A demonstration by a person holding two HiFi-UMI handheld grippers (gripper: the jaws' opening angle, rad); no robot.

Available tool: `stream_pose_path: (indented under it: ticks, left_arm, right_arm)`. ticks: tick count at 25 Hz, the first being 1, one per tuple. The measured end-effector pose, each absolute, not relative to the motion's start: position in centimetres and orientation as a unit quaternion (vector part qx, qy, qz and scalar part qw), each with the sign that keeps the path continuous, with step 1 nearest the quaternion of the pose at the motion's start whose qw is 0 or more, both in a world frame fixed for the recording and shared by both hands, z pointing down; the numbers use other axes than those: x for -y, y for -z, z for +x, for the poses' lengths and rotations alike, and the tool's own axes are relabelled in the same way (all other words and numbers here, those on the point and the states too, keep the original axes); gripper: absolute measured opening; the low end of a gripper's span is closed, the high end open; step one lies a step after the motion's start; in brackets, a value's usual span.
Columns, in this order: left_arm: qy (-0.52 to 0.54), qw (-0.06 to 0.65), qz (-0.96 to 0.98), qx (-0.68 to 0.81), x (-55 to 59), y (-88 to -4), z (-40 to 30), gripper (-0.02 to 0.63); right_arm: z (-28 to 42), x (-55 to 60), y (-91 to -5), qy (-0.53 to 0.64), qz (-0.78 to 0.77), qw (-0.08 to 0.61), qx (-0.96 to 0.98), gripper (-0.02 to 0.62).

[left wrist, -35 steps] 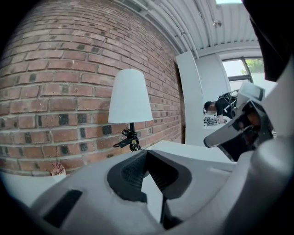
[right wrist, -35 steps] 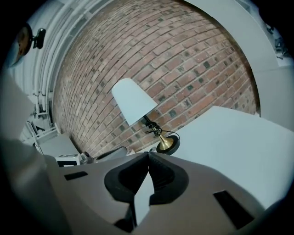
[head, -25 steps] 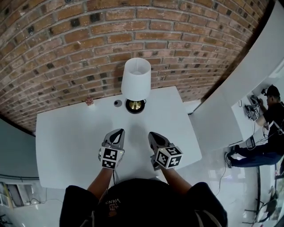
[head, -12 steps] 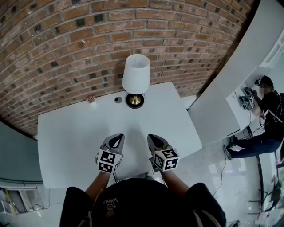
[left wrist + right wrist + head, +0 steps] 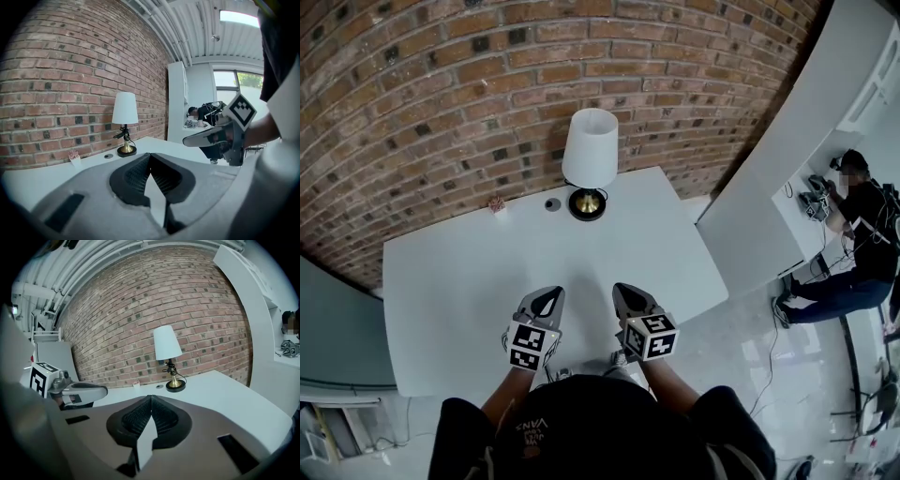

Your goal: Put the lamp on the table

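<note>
Since the lamp (image 5: 589,159) is already seen upright on the table (image 5: 459,291), the placing step is judged to be done, and the arrangement is best explained from that. The brick wall (image 5: 487,94) is taken as a backstop: the white table is set near it, so that anything stood along the far edge is guarded from behind. The lamp is found at that far edge, a little right of centre. Its white shade is carried level on a thin stem above a round brass base (image 5: 587,203), and the base lies flat on the top — a stable stand, it is judged, that needs no support.

Both tools are therefore held well apart from the lamp, low over the near edge and side by side. The left gripper (image 5: 547,300) is closed right up, its ribbed pads pressed together with nothing between them. The right gripper (image 5: 625,300) is shown the same way — jaws together, nothing held. Both are pointed toward the lamp, so that it is seen in each gripper view.

Just left of the base a small dark disc (image 5: 552,203) lies on the top. Further left, a small pink thing (image 5: 496,203), too small to be identified, is set at the same edge.
</note>
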State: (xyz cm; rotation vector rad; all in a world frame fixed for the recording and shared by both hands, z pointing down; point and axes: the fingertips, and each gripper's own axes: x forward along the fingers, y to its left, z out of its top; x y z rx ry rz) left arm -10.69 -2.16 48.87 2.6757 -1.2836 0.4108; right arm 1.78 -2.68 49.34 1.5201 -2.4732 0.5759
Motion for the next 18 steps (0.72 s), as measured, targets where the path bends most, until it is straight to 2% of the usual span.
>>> stream_pose_path:
  ticks: [18]
  left_arm:
    - [-0.136,0.073,0.910,0.385,-0.3,-49.7,-12.5,0.011]
  right_arm:
    - [0.3,0.2,-49.6,-0.190,0.554,0.077,0.807,-0.002]
